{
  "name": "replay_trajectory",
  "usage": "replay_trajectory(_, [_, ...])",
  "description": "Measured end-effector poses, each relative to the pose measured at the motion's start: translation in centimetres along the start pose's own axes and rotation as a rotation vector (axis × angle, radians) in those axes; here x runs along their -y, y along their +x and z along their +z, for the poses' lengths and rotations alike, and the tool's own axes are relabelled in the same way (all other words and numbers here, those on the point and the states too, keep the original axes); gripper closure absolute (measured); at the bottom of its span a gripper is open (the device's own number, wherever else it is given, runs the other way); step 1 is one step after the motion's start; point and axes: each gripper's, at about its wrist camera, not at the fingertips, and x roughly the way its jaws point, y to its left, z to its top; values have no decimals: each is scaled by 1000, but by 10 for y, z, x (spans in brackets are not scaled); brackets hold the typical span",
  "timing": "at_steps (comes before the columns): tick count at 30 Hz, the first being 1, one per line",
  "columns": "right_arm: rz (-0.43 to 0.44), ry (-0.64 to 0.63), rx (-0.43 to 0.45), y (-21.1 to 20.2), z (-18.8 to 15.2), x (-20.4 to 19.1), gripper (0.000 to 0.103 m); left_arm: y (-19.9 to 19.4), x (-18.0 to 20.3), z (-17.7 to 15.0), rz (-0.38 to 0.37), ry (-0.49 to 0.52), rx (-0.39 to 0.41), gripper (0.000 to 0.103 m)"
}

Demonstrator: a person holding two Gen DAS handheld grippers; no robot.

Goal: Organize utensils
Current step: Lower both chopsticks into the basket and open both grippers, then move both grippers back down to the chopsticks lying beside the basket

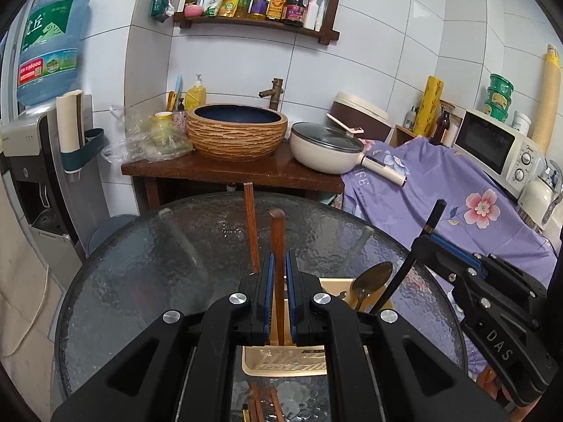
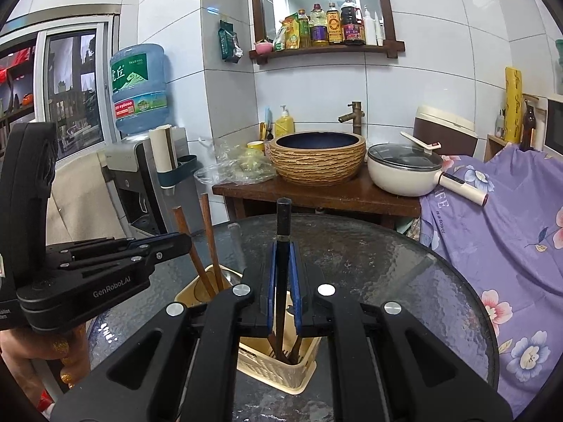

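Fingers of my left gripper (image 1: 278,270) are clenched on a brown wooden chopstick (image 1: 277,235), gripped partway down its shaft so the lower end hangs into the cream slotted utensil holder (image 1: 281,362) while the top points to 12 o'clock. A second brown chopstick (image 1: 251,225) already leans in the holder at about 11 o'clock of the pads. My right gripper (image 2: 284,270) is likewise clamped, on a black chopstick (image 2: 282,225), held near upright so its tip drops among the utensils in the nearer compartment. I judge both sticks are pinched high to leave the lower ends free for seating. At 2 o'clock in the left view stands a metal spoon (image 1: 373,276). More chopsticks (image 1: 264,404) lie on the glass table (image 1: 140,263) at 6 o'clock, unsorted.
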Motion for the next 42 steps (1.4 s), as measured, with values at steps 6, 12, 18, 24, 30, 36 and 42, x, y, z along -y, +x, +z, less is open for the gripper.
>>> replay_trajectory(6, [-7, -4, 26, -7, -4, -1, 55, -9, -3, -3, -17, -18, 22, 55])
replay_trajectory(12, [-5, -22, 60, -26, -13, -7, 55, -36, -12, -12, -33, -28, 72, 37])
replay_trajectory(18, [8, -19, 33, -47, -43, -22, 55, -55, -32, -43, 34, -13, 72, 21])
replay_trajectory(24, [61, -30, -70, -43, -82, -41, 55, -43, -46, -93, 119, 64, -45, 24])
replay_trajectory(30, [98, -33, -248, -8, -130, -56, 55, -14, -55, -140, 109, 98, -211, 49])
replay_trajectory(36, [112, -30, -382, 25, -166, -67, 56, 3, -52, -167, 94, 123, -299, 62])
replay_trajectory(42, [111, -36, -459, 45, -186, -74, 57, 10, -50, -180, 76, 133, -335, 64])
